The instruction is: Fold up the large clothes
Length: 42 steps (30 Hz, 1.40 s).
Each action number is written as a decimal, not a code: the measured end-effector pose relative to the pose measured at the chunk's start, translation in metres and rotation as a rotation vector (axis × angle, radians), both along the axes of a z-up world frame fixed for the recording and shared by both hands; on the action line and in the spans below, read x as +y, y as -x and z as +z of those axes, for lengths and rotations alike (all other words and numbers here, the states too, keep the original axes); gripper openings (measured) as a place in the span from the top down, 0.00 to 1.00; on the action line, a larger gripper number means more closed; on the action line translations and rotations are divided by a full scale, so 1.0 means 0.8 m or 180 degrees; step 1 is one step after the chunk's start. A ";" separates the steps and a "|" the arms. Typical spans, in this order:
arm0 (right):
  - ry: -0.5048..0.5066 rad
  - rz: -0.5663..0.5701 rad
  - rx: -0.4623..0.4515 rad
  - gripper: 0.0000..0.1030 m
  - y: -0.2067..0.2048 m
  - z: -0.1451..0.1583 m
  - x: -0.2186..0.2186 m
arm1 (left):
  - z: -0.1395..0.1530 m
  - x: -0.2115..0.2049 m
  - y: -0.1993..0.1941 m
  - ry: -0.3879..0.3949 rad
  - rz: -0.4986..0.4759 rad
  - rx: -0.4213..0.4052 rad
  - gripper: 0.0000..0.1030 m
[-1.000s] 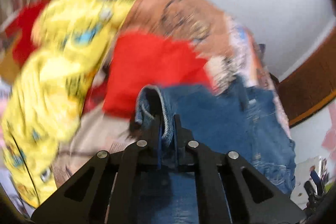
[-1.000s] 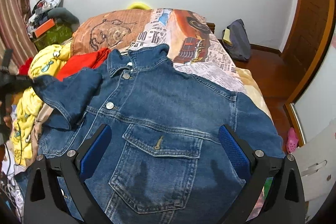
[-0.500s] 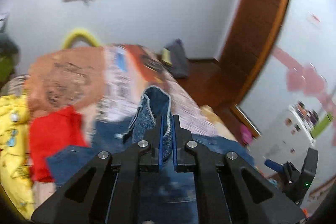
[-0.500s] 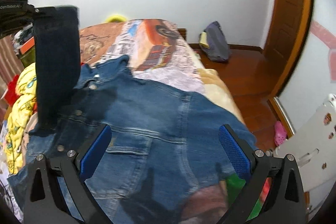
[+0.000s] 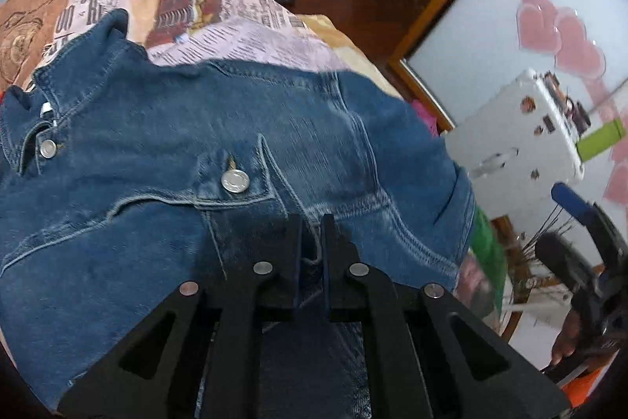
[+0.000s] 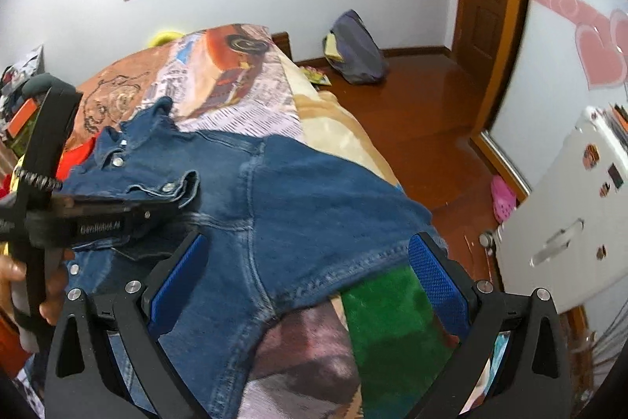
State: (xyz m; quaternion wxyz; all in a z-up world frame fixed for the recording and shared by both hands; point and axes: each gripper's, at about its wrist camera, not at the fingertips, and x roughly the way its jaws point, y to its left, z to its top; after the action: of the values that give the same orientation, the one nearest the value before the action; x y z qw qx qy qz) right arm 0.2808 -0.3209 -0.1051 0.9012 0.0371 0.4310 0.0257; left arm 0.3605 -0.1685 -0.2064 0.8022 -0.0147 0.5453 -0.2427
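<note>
A blue denim jacket [image 5: 165, 128] lies front up on the bed, collar toward the far end. My left gripper [image 5: 311, 222] is shut on the jacket's left sleeve cuff and holds it low over the chest. In the right wrist view the left gripper [image 6: 184, 201] comes in from the left with the cuff [image 6: 178, 185] folded across the jacket [image 6: 314, 207]. My right gripper [image 6: 310, 264] is open and empty, just above the jacket's near right side. It also shows at the right edge of the left wrist view [image 5: 581, 218].
The bed has a printed cover [image 6: 231, 81] with newspaper and car patterns. Red and yellow clothes [image 6: 74, 156] lie at the left. A green and brown blanket [image 6: 376, 317] is under the jacket's near edge. A white cabinet [image 6: 565, 222] stands right; a bag [image 6: 357, 53] sits on the wooden floor.
My left gripper has carried the sleeve from the left side up and over, then down across the jacket's chest. The right gripper has stayed open and shifted toward the jacket's right side.
</note>
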 end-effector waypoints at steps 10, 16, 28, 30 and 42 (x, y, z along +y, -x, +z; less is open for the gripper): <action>-0.0382 -0.0154 0.0229 0.02 -0.005 -0.015 -0.040 | 0.066 0.024 0.021 -0.0108 0.0022 -0.0541 0.42; -0.0811 -0.0329 0.0349 0.02 -0.011 -0.023 -0.079 | 0.084 0.097 0.032 -0.0754 0.0409 -0.1035 0.33; -0.1879 -0.0933 0.1019 0.10 -0.039 -0.132 -0.152 | 0.024 0.240 0.056 -0.0769 0.1065 -0.0524 0.32; -0.1991 -0.1044 0.1044 0.10 -0.048 -0.147 -0.160 | 0.017 0.252 0.060 -0.0751 0.1152 -0.0479 0.32; -0.1942 -0.1571 0.1106 0.33 -0.107 -0.195 -0.190 | 0.002 0.275 0.064 -0.0723 0.1373 -0.0374 0.32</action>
State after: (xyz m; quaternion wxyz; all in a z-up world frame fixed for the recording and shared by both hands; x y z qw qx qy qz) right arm 0.3666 -0.4730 -0.2609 0.7420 0.4077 0.5273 -0.0710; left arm 0.3093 0.0513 -0.2049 0.8623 -0.0264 0.5058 -0.0035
